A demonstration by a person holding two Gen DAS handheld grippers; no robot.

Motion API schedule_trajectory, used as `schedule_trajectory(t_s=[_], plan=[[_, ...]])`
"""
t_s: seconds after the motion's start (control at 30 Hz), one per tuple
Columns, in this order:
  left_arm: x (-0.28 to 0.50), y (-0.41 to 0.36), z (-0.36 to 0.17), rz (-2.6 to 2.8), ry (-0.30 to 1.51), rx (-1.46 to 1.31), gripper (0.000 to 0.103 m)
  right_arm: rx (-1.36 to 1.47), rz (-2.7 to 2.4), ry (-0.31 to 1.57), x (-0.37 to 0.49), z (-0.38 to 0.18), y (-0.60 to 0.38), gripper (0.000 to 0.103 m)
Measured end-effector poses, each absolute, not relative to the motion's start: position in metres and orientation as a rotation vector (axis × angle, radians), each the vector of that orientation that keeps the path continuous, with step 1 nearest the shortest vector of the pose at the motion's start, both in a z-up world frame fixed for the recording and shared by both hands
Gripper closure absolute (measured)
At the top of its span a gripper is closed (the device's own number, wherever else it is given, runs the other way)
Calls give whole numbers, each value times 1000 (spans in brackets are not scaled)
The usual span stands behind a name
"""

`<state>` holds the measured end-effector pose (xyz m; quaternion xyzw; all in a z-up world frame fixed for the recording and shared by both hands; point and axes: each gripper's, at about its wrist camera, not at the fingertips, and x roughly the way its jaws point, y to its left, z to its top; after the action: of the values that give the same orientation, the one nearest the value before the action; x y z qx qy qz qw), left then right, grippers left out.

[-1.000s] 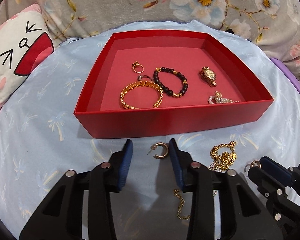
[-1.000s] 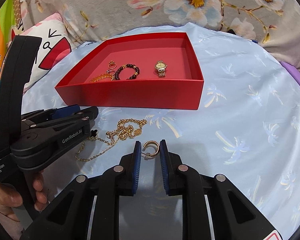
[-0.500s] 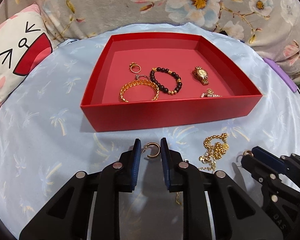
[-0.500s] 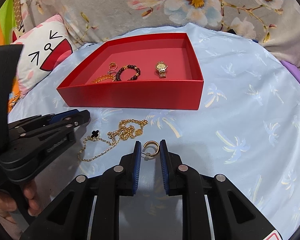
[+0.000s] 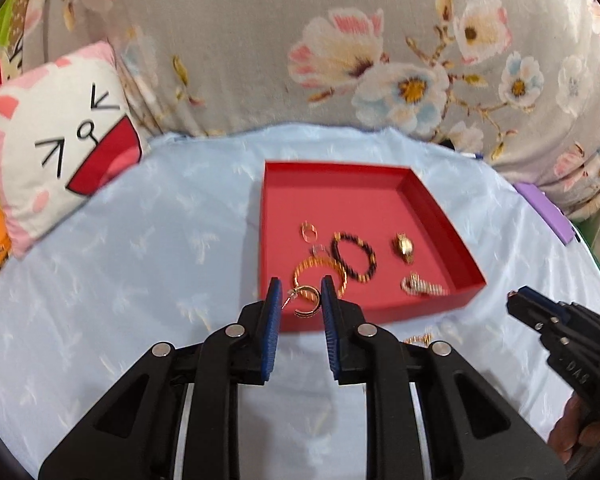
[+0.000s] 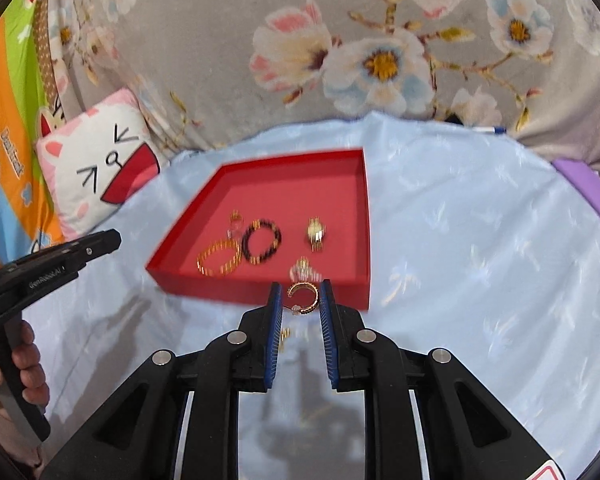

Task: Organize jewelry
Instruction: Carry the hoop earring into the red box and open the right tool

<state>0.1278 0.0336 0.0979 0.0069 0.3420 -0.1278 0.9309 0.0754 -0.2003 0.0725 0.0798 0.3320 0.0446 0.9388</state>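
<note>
Pale blue cloth over a bed, floral fabric behind, red tray [image 5: 466, 294] in the middle. Left gripper [image 5: 300, 300] pinches a gold hoop earring [image 5: 309, 301] above the tray's near wall; right gripper [image 6: 300, 298] pinches its twin [image 6: 303, 296] likewise. Probably light, stiff, slippery — grip across the band, not the thin post.

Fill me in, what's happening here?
A person is sorting jewelry into a red tray with two handheld grippers. The left gripper grips one gold hoop earring, the right gripper another hoop earring, both lifted near the tray's front wall. Already inside: a gold bangle, a dark bead bracelet, a watch and small pieces.
</note>
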Motion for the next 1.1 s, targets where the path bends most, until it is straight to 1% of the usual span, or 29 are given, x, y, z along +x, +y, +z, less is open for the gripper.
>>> schedule_trajectory(t_s=[0.13,0.27,0.5,0.8,1.1], plan=[[151,22,113,-246,663,29,84,155,77,624,98,98,-208,86],[182,9,112,-237,675,23,84,173,79,629,127,102,-212,86],[231,-8,84,-210,737,8,84,187,41,678,174,80,-215,86],[259,-14,61,-181,766,32,84,187,25,716,215,58,-215,86],[275,-17,50,-166,783,36,84,192,18,746,240,39,-215,86]])
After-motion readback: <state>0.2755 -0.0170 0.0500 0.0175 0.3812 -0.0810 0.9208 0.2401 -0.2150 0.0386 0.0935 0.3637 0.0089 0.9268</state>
